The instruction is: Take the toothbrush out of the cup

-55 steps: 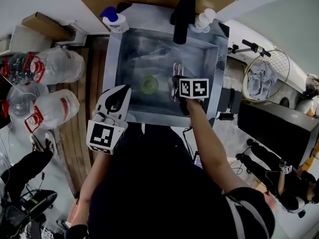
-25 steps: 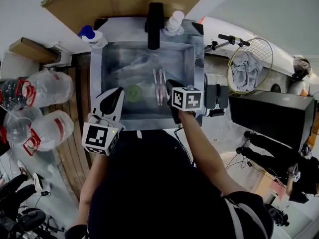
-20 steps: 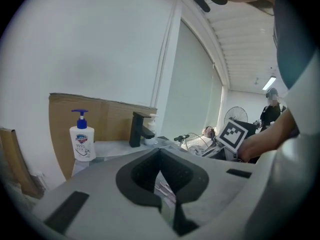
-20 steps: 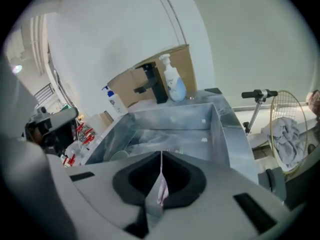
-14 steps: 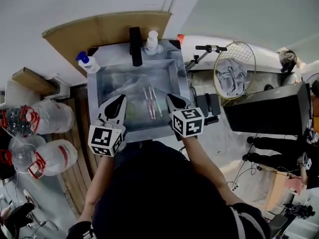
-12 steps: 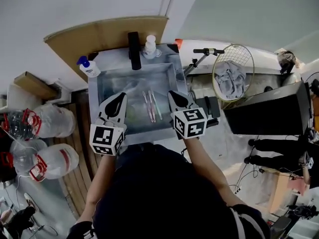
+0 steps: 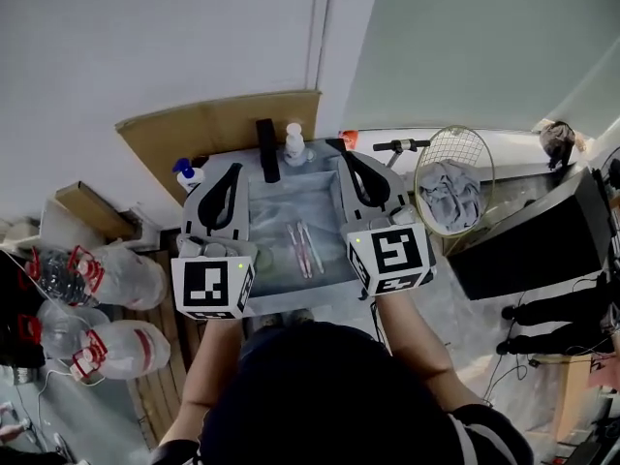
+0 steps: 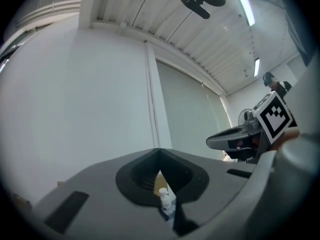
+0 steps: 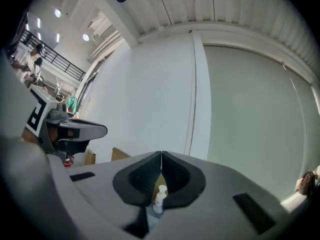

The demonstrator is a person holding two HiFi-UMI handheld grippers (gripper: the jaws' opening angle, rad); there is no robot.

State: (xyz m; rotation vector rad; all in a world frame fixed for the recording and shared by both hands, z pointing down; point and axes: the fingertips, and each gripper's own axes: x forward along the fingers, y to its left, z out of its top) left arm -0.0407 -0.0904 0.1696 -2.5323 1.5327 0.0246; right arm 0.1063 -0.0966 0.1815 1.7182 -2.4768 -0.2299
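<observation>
Two toothbrushes (image 7: 306, 248) lie side by side on the floor of the steel sink (image 7: 325, 197). The green cup (image 7: 264, 257) shows only as a sliver beside my left gripper (image 7: 235, 170). Both grippers are lifted high above the sink and point level at the wall. In the left gripper view the left gripper (image 8: 159, 151) has its jaws meeting at the tips, shut and empty. The right gripper (image 7: 347, 155) is the same, and in the right gripper view the right gripper (image 9: 161, 155) shows its jaws pressed together with nothing between them.
A black faucet (image 7: 265, 149) and a white pump bottle (image 7: 294, 145) stand at the sink's back rim, a blue-capped bottle (image 7: 189, 174) at its left corner. Large water bottles (image 7: 107, 279) lie on the left. A wire basket with cloth (image 7: 453, 180) and a black box (image 7: 533, 250) are on the right.
Both grippers rose from just above the sink to well above it and tipped up to point level at the wall. The toothbrushes stay lying in the sink.
</observation>
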